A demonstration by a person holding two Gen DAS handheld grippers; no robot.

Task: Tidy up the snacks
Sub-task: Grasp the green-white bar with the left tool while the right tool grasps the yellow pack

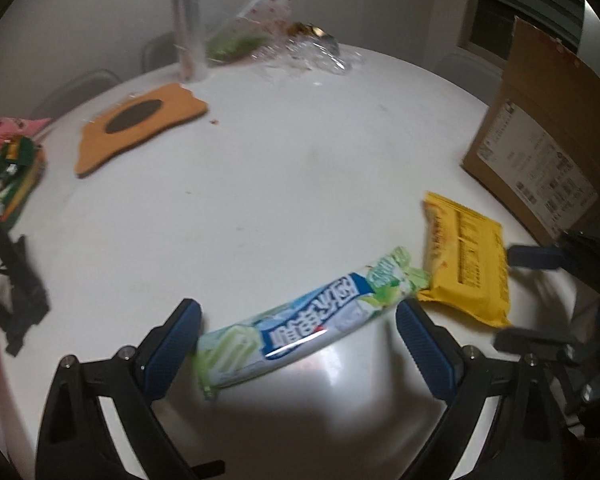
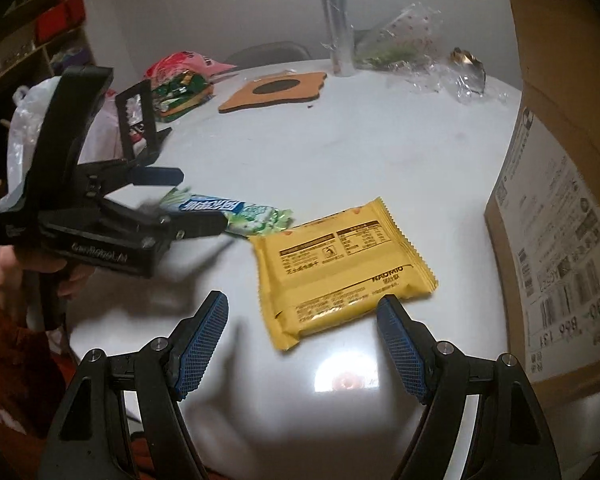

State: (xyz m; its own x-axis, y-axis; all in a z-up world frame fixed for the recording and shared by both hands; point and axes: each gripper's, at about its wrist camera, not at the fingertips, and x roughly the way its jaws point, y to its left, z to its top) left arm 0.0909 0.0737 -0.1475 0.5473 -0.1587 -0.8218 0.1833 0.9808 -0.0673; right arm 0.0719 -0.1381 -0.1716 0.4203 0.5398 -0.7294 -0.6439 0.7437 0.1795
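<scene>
Round white table, dim light, some motion blur.

Progress, as judged: early. Nothing gripped, nothing visibly sorted into the box. Two loose snacks near the front edge, not yet lifted:
- Green-and-white candy stick pack, lying flat and diagonal between the spread fingers of the left gripper. Jaws released, wide apart; left pad near the pack's lower end, contact unclear through blur. No clamp yet.
- Yellow biscuit packet, back side up, printed panel showing, its corner overlapping or touching the candy pack's far end. Right gripper set just in front of it, jaws released, straddling the near edge without pinching.

Likely destination, a guess only: open cardboard box standing at the right edge of the table, shipping label facing in. Interior not visible, so contents cannot be told.

Left to do: grasp both packets, move them; perhaps also the far pile.

Count:
- Loose snacks near grippers: two.
- Far-left heap of green and pink snack bags: number unclear, at least two.
- Crumpled clear cellophane wrappers at the back: several, uncountable.
- Cork trivet with dark oval: one.
- Shiny foil-wrapped roll, upright: one.
- Cardboard box: one.
- Grippers: two, both unclenched.
</scene>
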